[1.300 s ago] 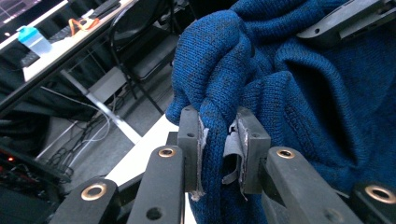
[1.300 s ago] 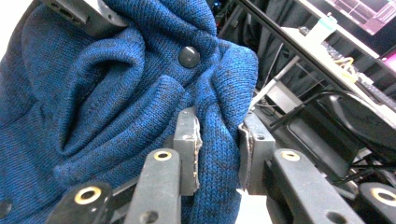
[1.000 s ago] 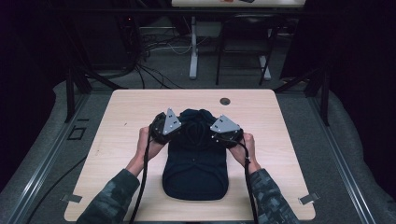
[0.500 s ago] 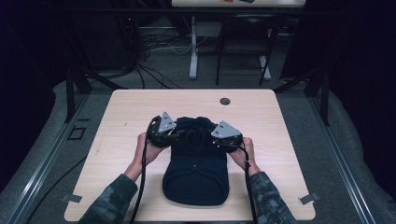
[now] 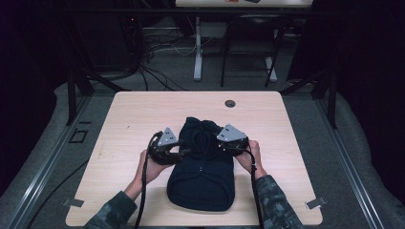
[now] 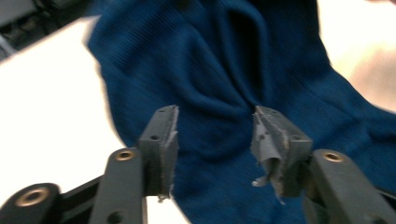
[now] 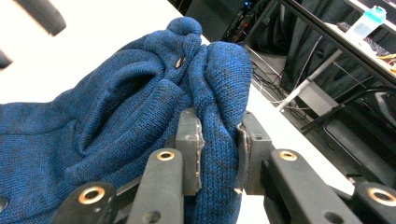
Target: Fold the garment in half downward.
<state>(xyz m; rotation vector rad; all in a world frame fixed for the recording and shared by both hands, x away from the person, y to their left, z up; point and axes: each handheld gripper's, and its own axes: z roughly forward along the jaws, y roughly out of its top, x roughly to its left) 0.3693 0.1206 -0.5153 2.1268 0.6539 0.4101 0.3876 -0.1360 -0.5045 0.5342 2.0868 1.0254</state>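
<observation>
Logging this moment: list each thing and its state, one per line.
Sweater: folded on the table, far end bunched and lifted.
Left claw: open above the knit, jaws apart, just been opening.
Right claw: shut on a sweater fold.

Light wooden table (image 5: 143,109) on grey floor (image 5: 47,143), dark surroundings, cables (image 5: 157,47) and desk legs (image 5: 197,52) behind

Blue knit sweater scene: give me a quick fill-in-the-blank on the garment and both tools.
1. The right tool is shut on a fold of the blue knit ____.
2. The left tool's jaws stand ____, with no fabric pinched between them.
3. The sweater lies on a light ____ table.

Missing words: sweater; open; wooden
</observation>
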